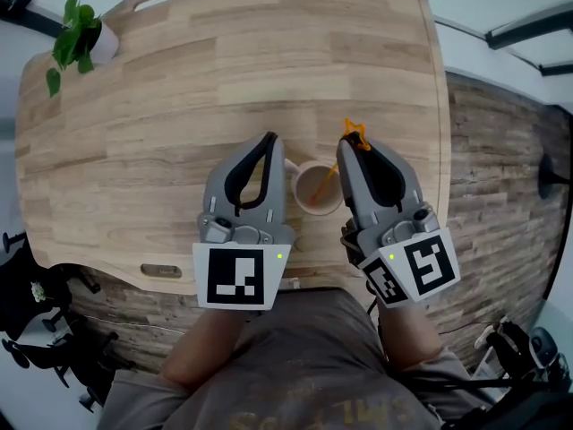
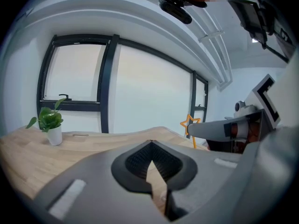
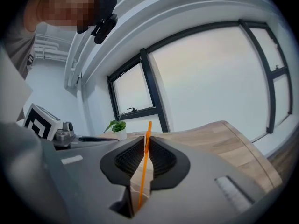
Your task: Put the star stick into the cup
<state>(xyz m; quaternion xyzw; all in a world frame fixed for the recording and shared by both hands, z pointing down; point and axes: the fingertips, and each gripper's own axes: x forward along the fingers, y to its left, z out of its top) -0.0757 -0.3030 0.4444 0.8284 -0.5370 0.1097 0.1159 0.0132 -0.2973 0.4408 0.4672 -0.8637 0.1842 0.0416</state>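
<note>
Head view: wooden table [image 1: 179, 106], with the cup [image 1: 299, 186] near its close edge, about mid-width. The left gripper [image 1: 269, 137] lies just beside the cup at its 9 o'clock (contact or not, can't tell). The right gripper [image 1: 354, 143] is at the cup's 3 o'clock. Both point toward 12. The star stick [image 1: 329, 179] slants, with its lower end inside the cup and its orange star up at the cup's 1 o'clock, right at the right gripper's tips. A potted plant [image 1: 79, 27] stands well apart at 10 o'clock, on the table's far corner.

Left gripper view: jaw tips meet with nothing between them, and bare wood shows through the slot behind the tips. The star sits at 2 o'clock from the tips, against the right gripper's nose. The plant is at 9 o'clock, with a dark-framed window [image 2: 74, 78] behind it.

Right gripper view: the orange stick runs up the slot between the jaws, and the tips are pinched onto it near the top (so it is gripped, not loose). The stick's lower end drops out of sight toward 6 o'clock. The plant is at 11 o'clock past the tips, and the left gripper is at 9 o'clock.
</note>
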